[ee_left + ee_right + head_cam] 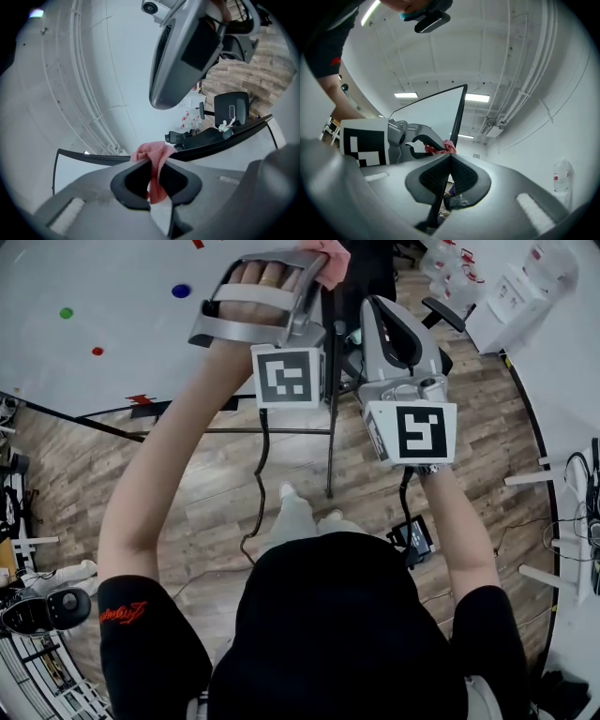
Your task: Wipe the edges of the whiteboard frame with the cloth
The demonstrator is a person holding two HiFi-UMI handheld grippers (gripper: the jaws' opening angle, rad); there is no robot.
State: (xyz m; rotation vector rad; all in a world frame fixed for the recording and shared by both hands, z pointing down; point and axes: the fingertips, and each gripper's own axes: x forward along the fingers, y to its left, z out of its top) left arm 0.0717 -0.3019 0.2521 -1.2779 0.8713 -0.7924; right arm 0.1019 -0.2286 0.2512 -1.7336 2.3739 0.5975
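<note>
The whiteboard (122, 296) stands at the upper left of the head view, with its black frame (332, 381) running down its right edge. My left gripper (317, 273) is raised to the board's top corner, shut on a pink cloth (330, 257). In the left gripper view the cloth (154, 157) bunches out of the shut jaws against the frame (93, 158). My right gripper (375, 315) is just right of it, and its jaws (450, 157) are shut on the frame (458, 117). The right gripper view also shows the left gripper (417, 143) with the cloth (444, 148).
Blue (181, 291), green (66, 312) and red (97, 351) magnets dot the board. A black office chair (232, 110) and white cabinets (516, 296) stand beyond the board on the wood floor. Cables hang from both grippers. Equipment (37, 610) lies at the lower left.
</note>
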